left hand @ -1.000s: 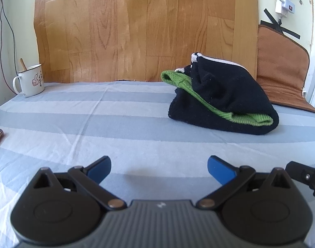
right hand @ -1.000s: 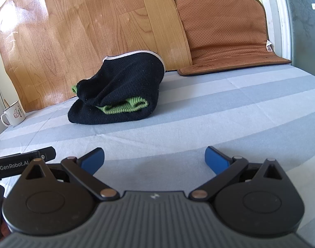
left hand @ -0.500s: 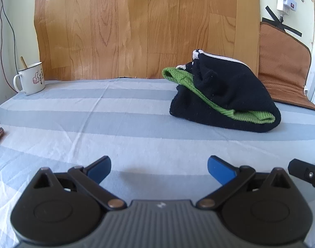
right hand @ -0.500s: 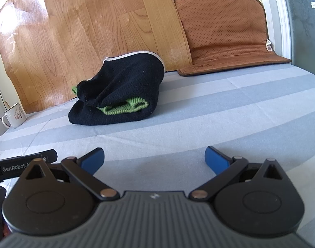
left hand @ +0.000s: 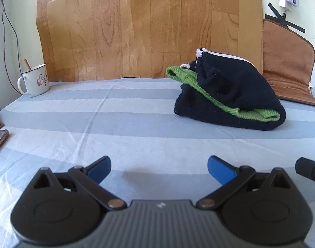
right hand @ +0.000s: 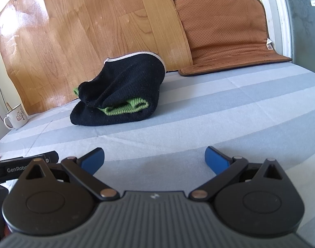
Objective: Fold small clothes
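Left wrist view: my left gripper [left hand: 159, 166] is hovering with its blue pads spread wide, holding nothing, over the striped sheet [left hand: 120, 128]. Right wrist view: my right gripper [right hand: 154, 159] is likewise gaping and empty. Farther on, the folded black-and-green garment [right hand: 120, 95] is lying on the sheet, well apart from both grippers; beyond it, a white mug [left hand: 34, 80] is standing before the wood-grain panel [left hand: 136, 26].

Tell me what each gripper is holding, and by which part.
Nothing. The left gripper and right gripper are both open and empty; the sweater lies untouched ahead.
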Tool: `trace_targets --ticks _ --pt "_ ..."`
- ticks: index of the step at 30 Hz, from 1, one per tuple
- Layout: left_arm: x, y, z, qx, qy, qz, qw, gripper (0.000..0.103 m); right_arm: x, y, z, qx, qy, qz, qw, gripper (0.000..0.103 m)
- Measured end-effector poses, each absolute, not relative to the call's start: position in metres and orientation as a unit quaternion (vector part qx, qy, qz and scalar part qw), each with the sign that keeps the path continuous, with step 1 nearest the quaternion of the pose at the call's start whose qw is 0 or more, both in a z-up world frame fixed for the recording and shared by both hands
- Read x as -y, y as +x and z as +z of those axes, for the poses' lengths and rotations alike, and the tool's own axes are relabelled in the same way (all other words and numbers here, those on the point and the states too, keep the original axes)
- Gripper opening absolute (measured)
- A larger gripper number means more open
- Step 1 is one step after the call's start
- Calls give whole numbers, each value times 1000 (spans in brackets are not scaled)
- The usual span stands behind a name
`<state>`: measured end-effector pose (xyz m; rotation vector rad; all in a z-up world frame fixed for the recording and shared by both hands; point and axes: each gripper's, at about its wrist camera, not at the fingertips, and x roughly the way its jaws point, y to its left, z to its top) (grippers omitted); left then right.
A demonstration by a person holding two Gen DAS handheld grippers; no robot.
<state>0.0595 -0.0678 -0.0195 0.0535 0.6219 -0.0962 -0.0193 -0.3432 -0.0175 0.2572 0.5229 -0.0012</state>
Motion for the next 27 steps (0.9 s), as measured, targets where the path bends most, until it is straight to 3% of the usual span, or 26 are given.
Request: trace_targets --ticks 27 --pt "68 56 -18 -293 51 -12 955 103 344 -32 -14 -222 137 6 965 103"
